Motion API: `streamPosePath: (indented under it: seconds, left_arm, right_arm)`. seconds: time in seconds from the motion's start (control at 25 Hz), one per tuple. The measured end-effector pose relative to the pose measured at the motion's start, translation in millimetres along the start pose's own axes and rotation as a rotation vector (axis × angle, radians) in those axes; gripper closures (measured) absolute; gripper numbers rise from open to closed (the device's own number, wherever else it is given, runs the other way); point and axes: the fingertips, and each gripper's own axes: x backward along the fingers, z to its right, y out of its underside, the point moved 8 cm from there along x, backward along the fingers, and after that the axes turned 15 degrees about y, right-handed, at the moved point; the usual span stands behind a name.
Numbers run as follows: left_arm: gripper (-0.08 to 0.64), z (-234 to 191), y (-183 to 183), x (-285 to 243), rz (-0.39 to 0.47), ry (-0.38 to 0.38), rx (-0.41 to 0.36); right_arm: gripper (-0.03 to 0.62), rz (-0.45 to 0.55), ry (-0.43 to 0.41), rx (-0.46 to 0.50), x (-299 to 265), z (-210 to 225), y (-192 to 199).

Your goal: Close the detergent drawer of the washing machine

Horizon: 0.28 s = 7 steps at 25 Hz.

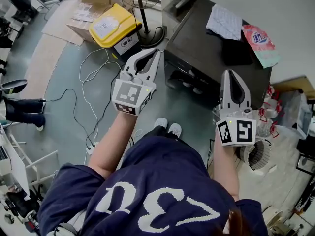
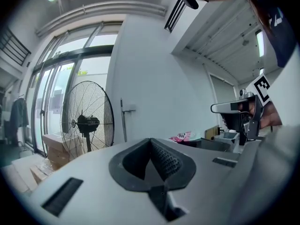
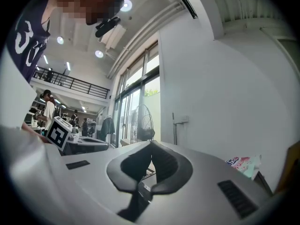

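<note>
The dark washing machine [image 1: 206,38] stands ahead of me, seen from above. A grey part [image 1: 178,4] juts out at its far left corner; I cannot tell whether it is the detergent drawer. My left gripper [image 1: 156,50] hangs shut and empty just left of the machine's front corner. The right gripper [image 1: 231,73] is shut and empty over the machine's near edge. In the left gripper view the pads [image 2: 161,158] meet with nothing between them. The right gripper view shows its pads [image 3: 161,161] closed the same way.
A folded cloth [image 1: 224,21] and a pink detergent bag [image 1: 260,43] lie on the machine's top. A yellow-lidded box [image 1: 114,24] and a standing fan's base [image 1: 150,33] sit on the floor to the left. White cables [image 1: 93,82] trail there. A small white fan [image 1: 253,154] is at the right.
</note>
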Motion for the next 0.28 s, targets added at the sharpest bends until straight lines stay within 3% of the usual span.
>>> streamPosePath:
  seconds: [0.28]
  left_arm:
    - [0.540,3.8,0.5,1.7,-0.008,-0.010,0.001]
  right_arm:
    - [0.578,0.013,0.001,0.004,3.6,3.6,-5.1]
